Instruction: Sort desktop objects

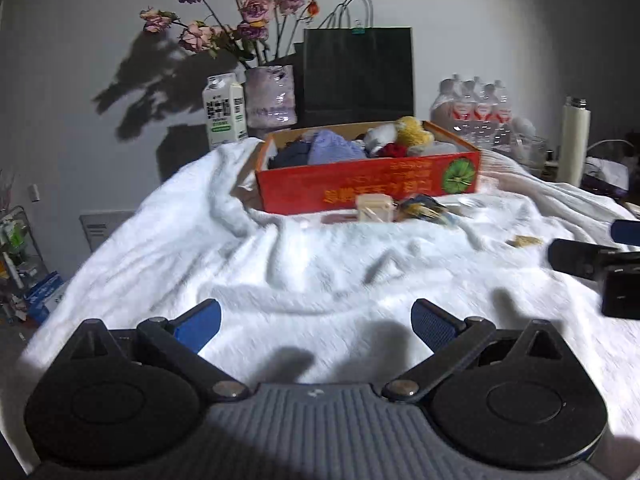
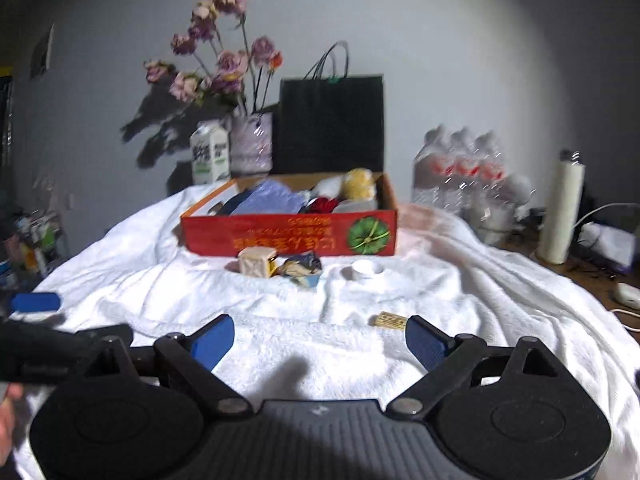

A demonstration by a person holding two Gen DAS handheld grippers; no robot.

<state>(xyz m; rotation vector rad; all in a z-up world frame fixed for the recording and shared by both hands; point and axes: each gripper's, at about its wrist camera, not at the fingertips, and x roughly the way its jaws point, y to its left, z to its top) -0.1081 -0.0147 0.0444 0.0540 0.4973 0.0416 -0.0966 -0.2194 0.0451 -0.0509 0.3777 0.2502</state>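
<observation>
Two claws, left [image 1: 316,326] and right [image 2: 319,338], spread wide, gripping nothing, low over rumpled white towel [image 2: 280,352]; beyond, small beige cube [image 2: 256,261], crumpled blue wrapper [image 2: 301,268], white ring [image 2: 367,269] waiting before red cardboard box [image 2: 288,236], probably for sorting.

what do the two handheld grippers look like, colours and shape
Both match: the left gripper and right gripper each have a grey ribbed body, two round black discs at the sides, and black link arms with silver pivot pins. These carry blue textured pads. No cables show on either. No sleeve or glove can be made out.
</observation>
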